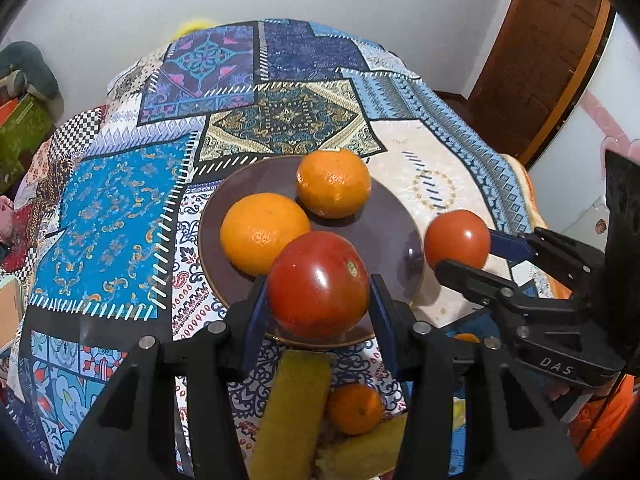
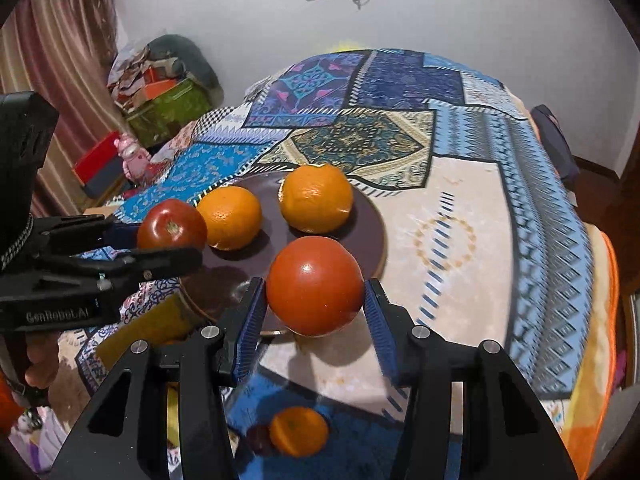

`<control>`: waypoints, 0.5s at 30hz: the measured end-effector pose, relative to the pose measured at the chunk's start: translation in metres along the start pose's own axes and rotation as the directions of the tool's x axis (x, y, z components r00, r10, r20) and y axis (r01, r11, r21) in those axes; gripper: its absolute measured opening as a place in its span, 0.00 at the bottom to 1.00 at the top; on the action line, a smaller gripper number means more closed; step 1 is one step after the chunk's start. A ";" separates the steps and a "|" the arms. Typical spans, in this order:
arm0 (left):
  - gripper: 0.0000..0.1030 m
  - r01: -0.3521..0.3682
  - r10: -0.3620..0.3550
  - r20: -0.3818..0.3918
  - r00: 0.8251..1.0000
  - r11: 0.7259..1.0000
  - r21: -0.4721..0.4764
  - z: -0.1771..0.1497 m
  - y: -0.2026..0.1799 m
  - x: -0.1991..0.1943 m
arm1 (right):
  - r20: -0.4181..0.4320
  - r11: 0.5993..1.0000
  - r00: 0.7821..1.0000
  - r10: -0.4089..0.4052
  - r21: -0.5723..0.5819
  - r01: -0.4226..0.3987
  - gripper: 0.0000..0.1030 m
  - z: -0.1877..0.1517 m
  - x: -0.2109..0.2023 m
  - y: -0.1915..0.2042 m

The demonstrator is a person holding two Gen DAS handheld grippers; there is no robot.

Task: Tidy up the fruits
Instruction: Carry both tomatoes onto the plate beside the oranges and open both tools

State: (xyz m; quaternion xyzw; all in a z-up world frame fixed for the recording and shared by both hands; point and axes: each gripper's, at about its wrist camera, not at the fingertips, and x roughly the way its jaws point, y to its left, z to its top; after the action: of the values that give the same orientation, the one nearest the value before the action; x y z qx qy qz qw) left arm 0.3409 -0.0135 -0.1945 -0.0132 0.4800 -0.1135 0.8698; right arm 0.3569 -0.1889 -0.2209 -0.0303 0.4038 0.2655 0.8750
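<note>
A dark brown plate (image 1: 384,216) (image 2: 370,224) on the patterned tablecloth holds two oranges (image 1: 264,232) (image 1: 333,183) (image 2: 229,217) (image 2: 316,197). My left gripper (image 1: 318,294) is shut on a red tomato (image 1: 318,286) above the plate's near edge; it shows at the left in the right wrist view (image 2: 172,236), holding that tomato (image 2: 172,224). My right gripper (image 2: 314,306) is shut on a second tomato (image 2: 314,284) over the plate's near right rim; it shows at the right in the left wrist view (image 1: 460,252), holding its tomato (image 1: 457,238).
Another orange (image 1: 354,408) (image 2: 298,430) lies on the cloth below the grippers, beside a yellow-green strip (image 1: 288,412) and a small dark fruit (image 2: 258,438). Boxes and clutter (image 2: 160,96) stand beyond the table's left side. A wooden door (image 1: 536,56) is at the right.
</note>
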 end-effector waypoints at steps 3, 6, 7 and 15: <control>0.46 0.006 -0.006 -0.015 1.000 1.000 0.008 -0.001 0.001 0.009 | -0.021 1.000 1.000 0.004 -0.002 -0.004 0.45 0.003 0.011 0.003; 0.46 0.003 -0.003 -0.027 1.000 1.000 0.008 -0.002 0.002 0.018 | -0.042 1.000 0.999 0.012 -0.002 -0.012 0.45 0.004 0.021 0.006; 0.46 0.001 -0.001 -0.029 1.000 1.000 0.003 -0.002 0.003 0.020 | -0.045 1.000 0.999 0.007 0.000 -0.007 0.45 0.004 0.022 0.006; 0.47 0.026 -0.027 -0.038 0.999 1.000 -0.016 -0.003 0.011 0.029 | -0.057 1.000 0.998 0.008 0.010 -0.008 0.45 0.008 0.033 0.006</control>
State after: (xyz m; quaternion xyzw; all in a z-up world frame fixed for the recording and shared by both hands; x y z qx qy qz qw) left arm 0.3555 -0.0087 -0.2218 -0.0243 0.4971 -0.1215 0.8588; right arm 0.3771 -0.1668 -0.2385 -0.0322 0.4299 0.2660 0.8622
